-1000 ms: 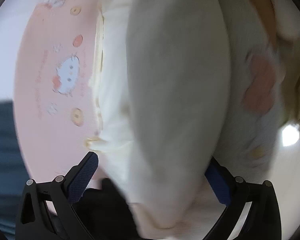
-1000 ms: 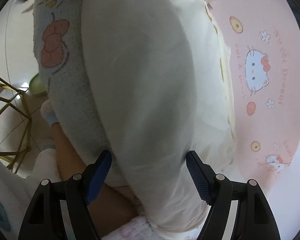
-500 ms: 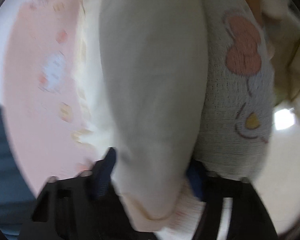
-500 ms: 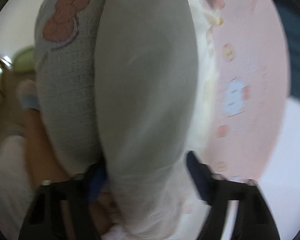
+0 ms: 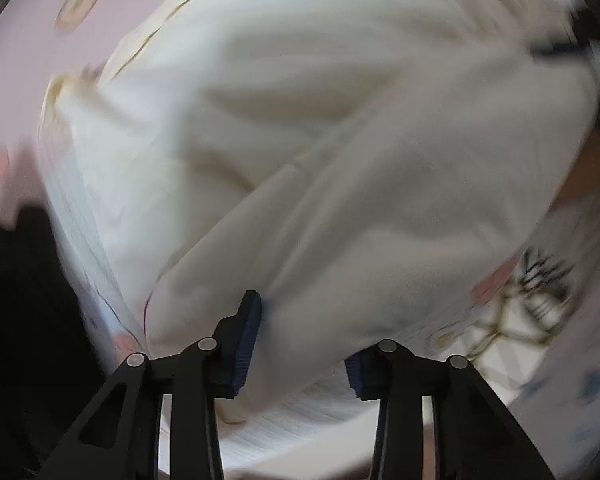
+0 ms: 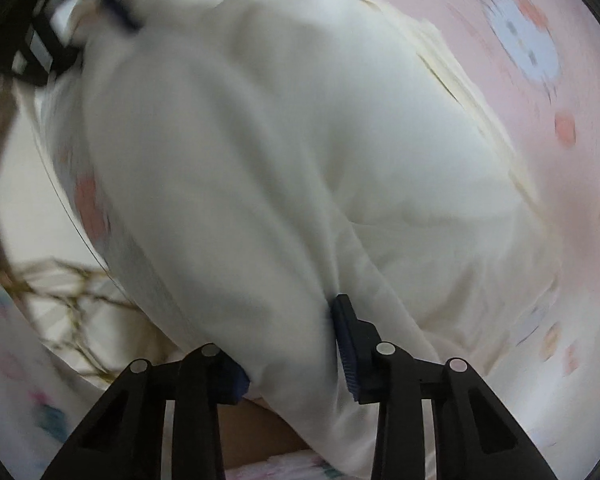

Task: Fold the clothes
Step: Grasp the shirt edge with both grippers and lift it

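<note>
A white garment (image 5: 300, 140) fills the left wrist view, lying bunched on a pink printed sheet (image 5: 40, 60). My left gripper (image 5: 300, 356) points down at it. Its jaws are closing, with a thick fold of the cloth pinched between the blue pads (image 5: 248, 340). In the right wrist view the same white garment (image 6: 260, 160) runs down into my right gripper (image 6: 290, 360). Those jaws are closing too, and the right pad (image 6: 344, 344) dents the fabric while the left pad is mostly hidden behind it. Both views are motion-blurred.
The pink sheet (image 6: 540, 80) with a cartoon cat print lies under the garment. A pale knit piece with pink patches (image 6: 88, 200) sits beside it. A gold wire frame (image 6: 60, 292) stands on the light floor. A dark mass (image 5: 20, 300) fills the left edge. Bare skin (image 6: 256, 428) shows below.
Both pairs of jaws have narrowed from wide open onto a fold of the white garment. Both views have swung and rolled, and the cloth now looks more bunched.
</note>
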